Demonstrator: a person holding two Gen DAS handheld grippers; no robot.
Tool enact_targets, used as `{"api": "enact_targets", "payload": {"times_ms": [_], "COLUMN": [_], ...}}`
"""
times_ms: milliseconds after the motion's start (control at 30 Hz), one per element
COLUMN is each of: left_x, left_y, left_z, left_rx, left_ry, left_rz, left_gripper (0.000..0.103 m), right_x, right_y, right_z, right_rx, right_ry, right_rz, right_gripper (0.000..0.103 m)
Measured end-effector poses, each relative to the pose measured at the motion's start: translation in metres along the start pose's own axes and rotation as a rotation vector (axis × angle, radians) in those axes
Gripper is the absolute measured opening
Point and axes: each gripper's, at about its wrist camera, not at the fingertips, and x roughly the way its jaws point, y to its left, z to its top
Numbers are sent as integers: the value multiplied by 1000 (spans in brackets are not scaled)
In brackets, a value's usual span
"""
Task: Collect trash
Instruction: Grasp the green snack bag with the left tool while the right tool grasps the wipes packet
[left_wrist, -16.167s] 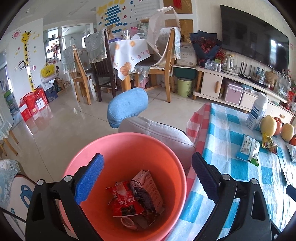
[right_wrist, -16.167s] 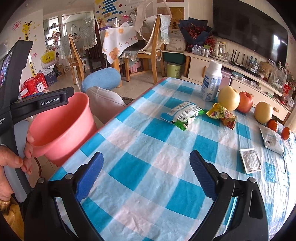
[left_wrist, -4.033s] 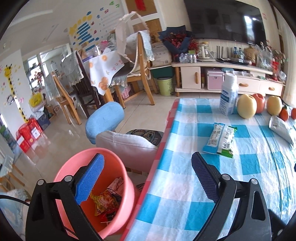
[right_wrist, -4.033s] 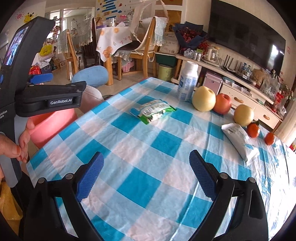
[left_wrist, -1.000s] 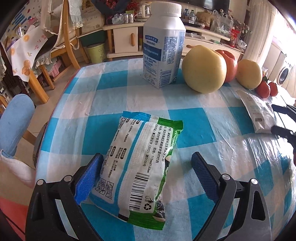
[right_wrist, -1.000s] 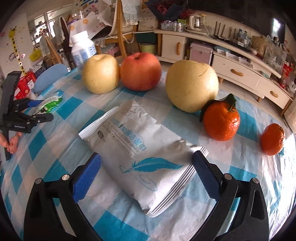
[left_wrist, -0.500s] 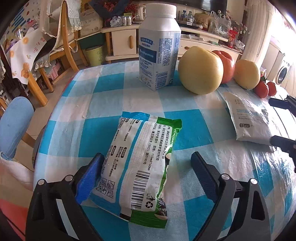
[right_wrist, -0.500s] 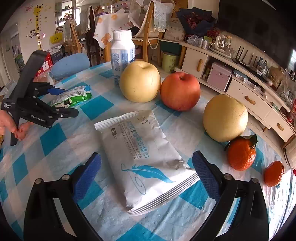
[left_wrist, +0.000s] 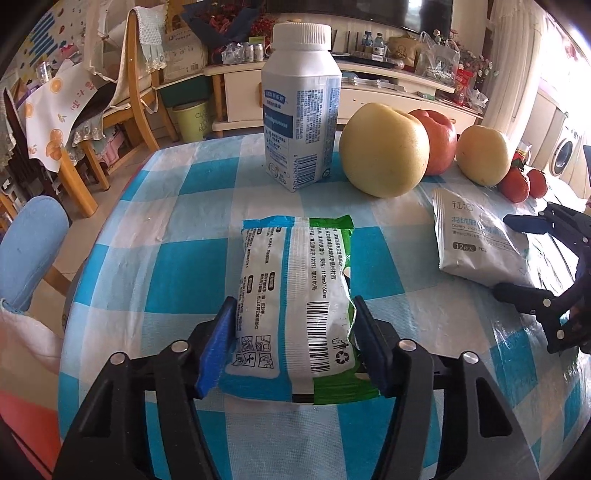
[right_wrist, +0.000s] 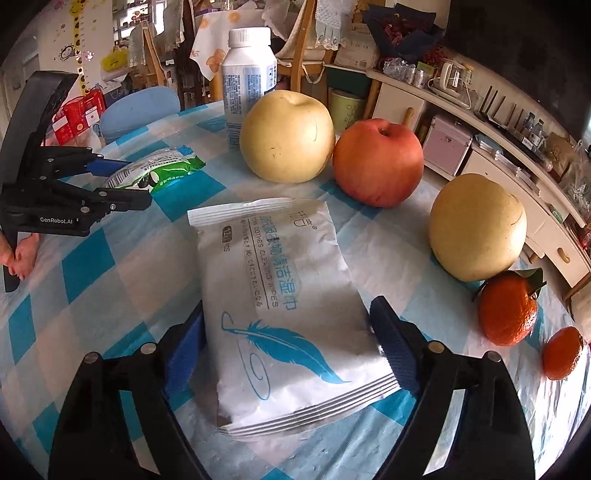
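On the checked surface (left_wrist: 184, 266), two flat packets lie with a gripper closing around each. The left gripper (left_wrist: 291, 332) has its blue fingers (left_wrist: 218, 343) pressed against both long edges of the green-and-white wrapper (left_wrist: 295, 291), which bulges slightly between them. The right gripper (right_wrist: 291, 332) straddles the white wipes packet (right_wrist: 280, 295), its fingers just beside the edges; whether they already bite is hard to tell. Both packets look soft and slippery, so a squeeze across the width may buckle them and let them pop out on lifting. Just beyond the white packet sit a pear (right_wrist: 288, 136), an apple (right_wrist: 376, 162) and a tangerine (right_wrist: 508, 310), which a careless sweep could nudge or roll.
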Motion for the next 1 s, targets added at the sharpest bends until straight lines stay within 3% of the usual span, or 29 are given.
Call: {"api": "enact_targets", "payload": {"times_ms": [467,733,1000], "left_x": [-26,-55,-88], "left_y": [-11,-16,-8], "left_z": [-26,-55,-74], "left_rx": [-38,-51,-94], "left_ry": [0,-26,-67], "left_rz": [-30,-40,-58], "left_gripper": [50,48,45], "right_x": [-16,-36,-57], "right_y": [25,23,46], "right_z": [-14,-33,-52], "right_rx": [52,221,269], "right_ry": [-4,-16,-22], "right_rz": [-97,-126,-145], "right_gripper": [76,74,73]}}
